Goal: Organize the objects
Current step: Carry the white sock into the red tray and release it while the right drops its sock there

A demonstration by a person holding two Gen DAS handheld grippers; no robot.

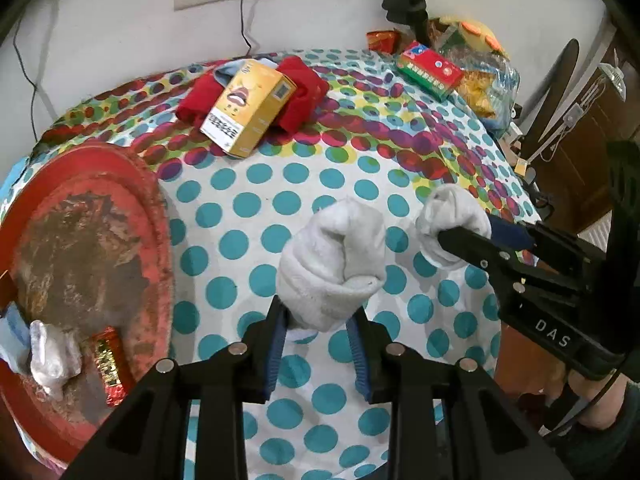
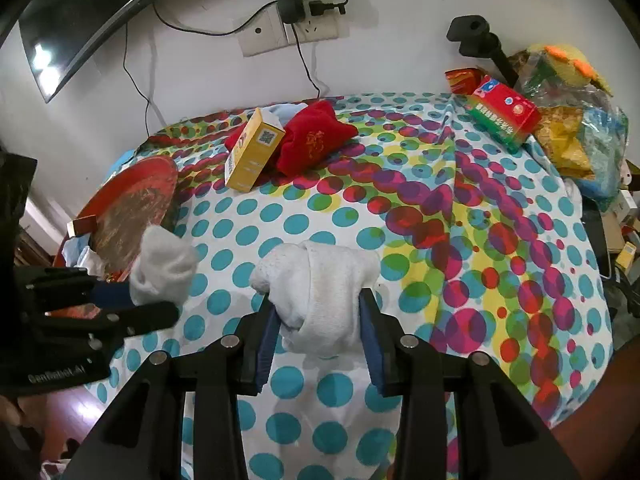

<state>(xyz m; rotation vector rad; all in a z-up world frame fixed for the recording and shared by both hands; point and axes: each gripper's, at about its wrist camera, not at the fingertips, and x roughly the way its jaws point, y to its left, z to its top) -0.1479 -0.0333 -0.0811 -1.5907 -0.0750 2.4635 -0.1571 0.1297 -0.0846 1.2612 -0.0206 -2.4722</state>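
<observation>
White rolled sock (image 1: 332,256) pinched in left tongs (image 1: 318,322), another sock (image 2: 320,280) in right tongs (image 2: 318,312). Best kept clamped firmly, lowered together onto the bench (image 2: 440,240).

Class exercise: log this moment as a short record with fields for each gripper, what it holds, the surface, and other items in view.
left gripper: shut on a rolled white sock
right gripper: shut on a second white sock
surface: table under a polka-dot cloth
left side of table: worn red tray
far side: yellow box lying on red cloth
far right: red and green box
</observation>
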